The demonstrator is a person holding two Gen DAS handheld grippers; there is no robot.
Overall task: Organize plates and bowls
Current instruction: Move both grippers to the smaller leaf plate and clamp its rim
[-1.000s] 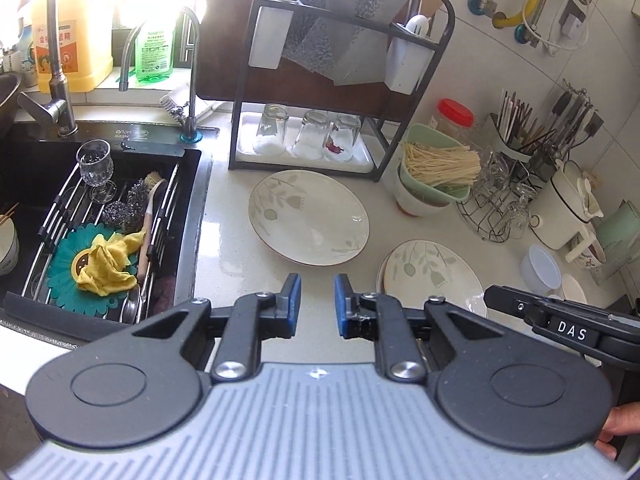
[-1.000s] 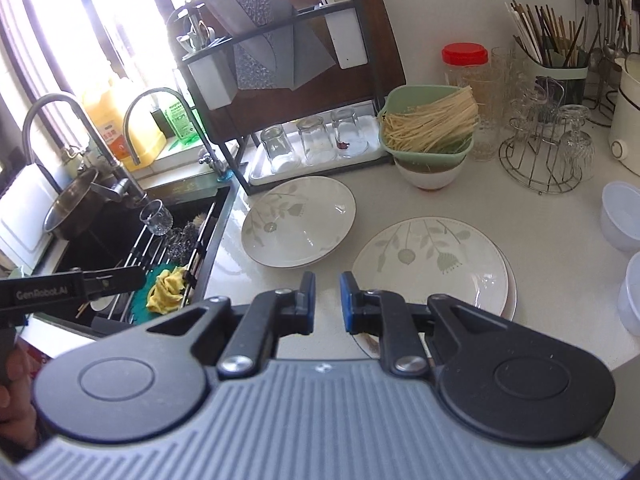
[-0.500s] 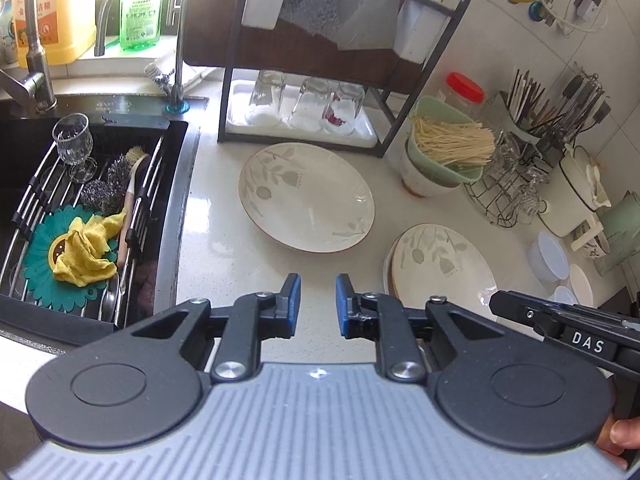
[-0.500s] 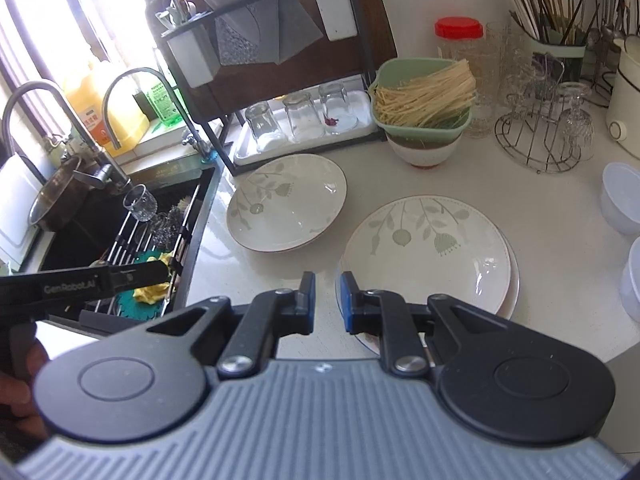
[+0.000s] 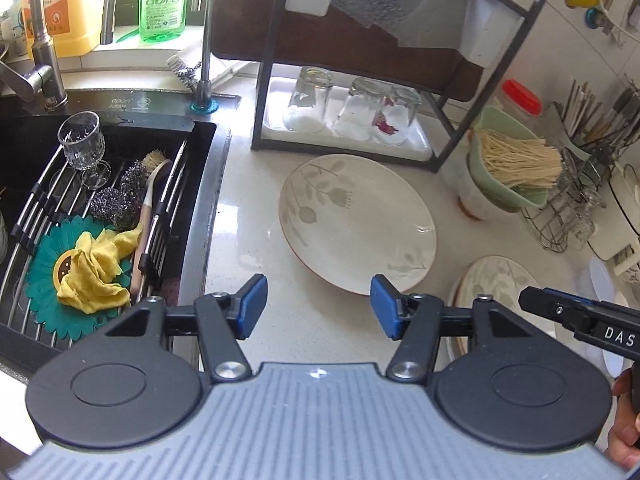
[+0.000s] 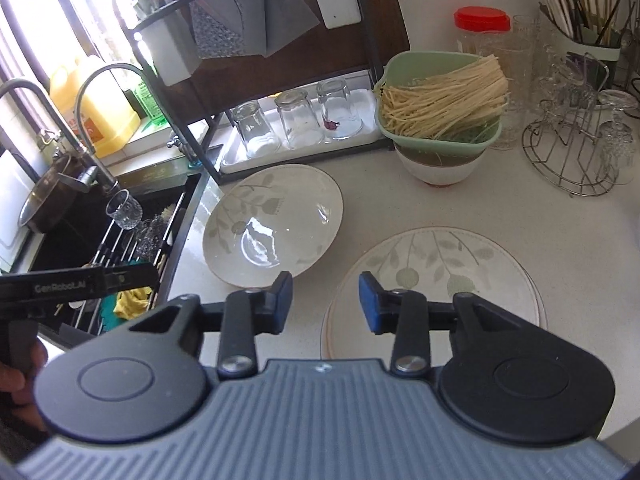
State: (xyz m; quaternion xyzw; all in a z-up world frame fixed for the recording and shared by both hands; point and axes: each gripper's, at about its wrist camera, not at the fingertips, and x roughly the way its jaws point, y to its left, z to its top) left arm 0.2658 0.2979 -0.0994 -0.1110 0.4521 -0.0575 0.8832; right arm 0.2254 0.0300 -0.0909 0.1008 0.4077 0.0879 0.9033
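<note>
Now both tools hover over the counter (image 5: pixel 248 248) with their blue pads spread apart and nothing between them. Just ahead of the left gripper (image 5: pixel 318 306) lies a single leaf-patterned plate (image 5: pixel 356 222), its near rim close to the right-hand pad (image 5: pixel 384 306); the gap between the pads looks onto bare counter just short of that rim. Off to this gripper's right, partly behind its right finger, sits a stack of plates (image 5: pixel 496 280) with the same leaf print. Further ahead stands a black dish rack (image 5: pixel 360 148) with three upturned glasses (image 5: pixel 352 110) on its white tray, and ahead to the right a white bowl (image 5: pixel 474 200) carries a green basket of dry noodles (image 5: pixel 516 162). To the left is the dark sink (image 5: pixel 100 200), holding a wire rack, a stemmed glass (image 5: pixel 82 146), a yellow cloth (image 5: pixel 96 268) and a brush. The right gripper (image 6: pixel 325 304) points between the two plate positions: the single plate is ahead and to its left, while the stack of plates lies directly under and ahead of its right finger (image 6: pixel 370 306), the near rim passing beneath the tool. The noodle basket on its bowl is further ahead to the right, beside a wire stand (image 6: pixel 572 156).
</note>
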